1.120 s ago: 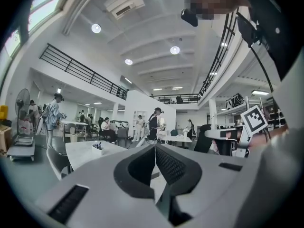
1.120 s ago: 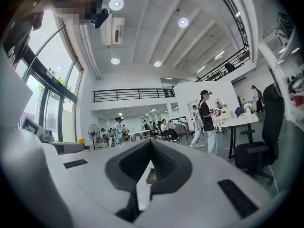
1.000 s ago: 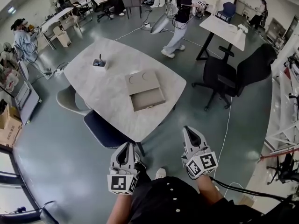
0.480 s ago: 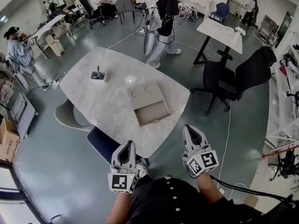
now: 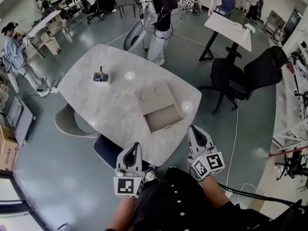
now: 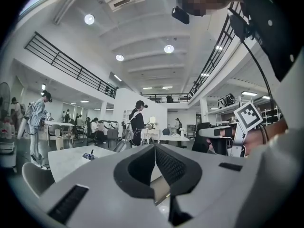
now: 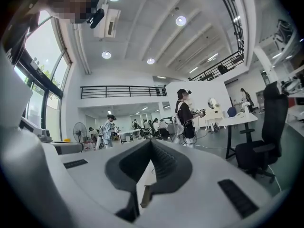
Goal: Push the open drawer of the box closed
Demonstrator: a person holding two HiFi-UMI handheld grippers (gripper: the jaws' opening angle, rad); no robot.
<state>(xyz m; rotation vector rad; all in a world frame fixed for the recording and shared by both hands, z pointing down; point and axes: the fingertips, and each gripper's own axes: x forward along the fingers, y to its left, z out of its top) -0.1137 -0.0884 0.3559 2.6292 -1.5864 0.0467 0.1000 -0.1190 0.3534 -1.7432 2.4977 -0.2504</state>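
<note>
A flat beige box (image 5: 155, 96) lies on the pale oval table (image 5: 110, 105), and its drawer (image 5: 165, 118) is pulled out toward me. My left gripper (image 5: 135, 145) is shut and held low, short of the table's near edge, left of the drawer. The right gripper (image 5: 191, 128) is also shut, just right of the drawer's near corner and apart from it. In the left gripper view the jaws (image 6: 154, 145) meet, with a sliver of the beige drawer (image 6: 160, 191) below them. The right gripper view shows its closed jaws (image 7: 152, 141) over another beige sliver of the box (image 7: 147, 194).
A small white pen holder (image 5: 101, 76) stands at the table's far left. Two chairs (image 5: 72, 121) (image 5: 109, 151) are tucked under the near-left edge. A person (image 5: 159, 13) stands at the far side. A black office chair (image 5: 240, 78) and white desk (image 5: 231, 25) sit right.
I have come closer to the table, so the box and drawer now lie nearer both grippers. Both grippers stay shut. The standing person has walked up to the table's far side.
</note>
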